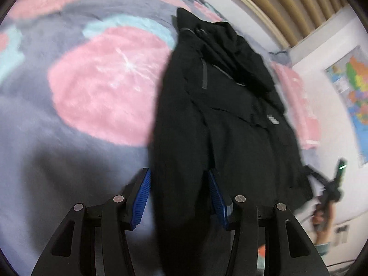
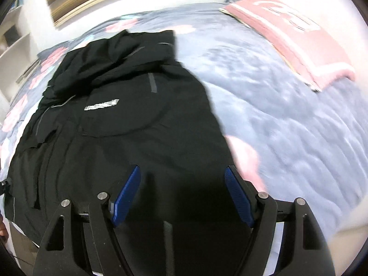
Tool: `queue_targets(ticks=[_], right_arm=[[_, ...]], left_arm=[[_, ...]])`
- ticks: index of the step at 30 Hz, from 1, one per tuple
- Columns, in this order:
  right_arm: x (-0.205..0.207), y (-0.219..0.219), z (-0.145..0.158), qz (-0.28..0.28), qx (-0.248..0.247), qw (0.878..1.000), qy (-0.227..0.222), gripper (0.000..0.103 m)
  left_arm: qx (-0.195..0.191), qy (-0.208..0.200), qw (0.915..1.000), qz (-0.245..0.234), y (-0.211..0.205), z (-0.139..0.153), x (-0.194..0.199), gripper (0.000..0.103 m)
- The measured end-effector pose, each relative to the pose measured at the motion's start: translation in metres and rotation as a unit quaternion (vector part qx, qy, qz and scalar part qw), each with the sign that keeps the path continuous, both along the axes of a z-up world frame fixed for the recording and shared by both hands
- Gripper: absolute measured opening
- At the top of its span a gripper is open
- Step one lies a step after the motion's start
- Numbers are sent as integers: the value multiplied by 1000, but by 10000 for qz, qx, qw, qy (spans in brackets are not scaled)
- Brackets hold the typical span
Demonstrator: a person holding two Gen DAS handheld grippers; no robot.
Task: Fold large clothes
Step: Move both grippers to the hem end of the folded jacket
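A large black jacket with grey zips and a small white logo lies lengthwise on the bed; it also shows in the right wrist view. My left gripper is open, its blue pads either side of the jacket's near left edge. My right gripper is open over the jacket's near right hem. The other gripper shows blurred at the far right of the left wrist view. I cannot tell whether cloth touches the pads.
The bed has a grey fleece blanket with pink and teal blotches. A folded pink towel lies at the far right of the bed. A wooden slatted headboard and a wall map stand beyond.
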State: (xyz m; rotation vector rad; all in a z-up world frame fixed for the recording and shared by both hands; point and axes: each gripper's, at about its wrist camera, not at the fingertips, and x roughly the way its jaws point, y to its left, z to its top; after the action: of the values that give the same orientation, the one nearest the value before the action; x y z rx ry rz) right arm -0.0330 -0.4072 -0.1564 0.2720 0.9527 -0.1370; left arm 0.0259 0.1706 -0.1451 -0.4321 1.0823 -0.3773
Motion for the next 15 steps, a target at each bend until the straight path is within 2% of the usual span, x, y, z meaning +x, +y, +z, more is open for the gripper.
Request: queue_targets(ticks=[1, 6, 10, 12, 15], right_arm=[[-6, -7, 0, -56, 96, 9999, -1, 78], [-28, -26, 1, 4, 443, 9990, -41, 78], [-27, -24, -11, 272, 586, 9978, 140, 78], [-23, -20, -20, 248, 451, 9981, 328, 78], [-22, -20, -26, 235, 381, 9981, 422, 78]], left_arm=[[-67, 57, 10000, 36, 0, -3, 1, 51], [312, -30, 9994, 154, -5, -1, -11, 52], [223, 19, 9997, 89, -7, -3, -17, 51], [250, 4, 9996, 88, -10, -2, -18, 51], [536, -31, 9986, 28, -19, 2, -19, 51]])
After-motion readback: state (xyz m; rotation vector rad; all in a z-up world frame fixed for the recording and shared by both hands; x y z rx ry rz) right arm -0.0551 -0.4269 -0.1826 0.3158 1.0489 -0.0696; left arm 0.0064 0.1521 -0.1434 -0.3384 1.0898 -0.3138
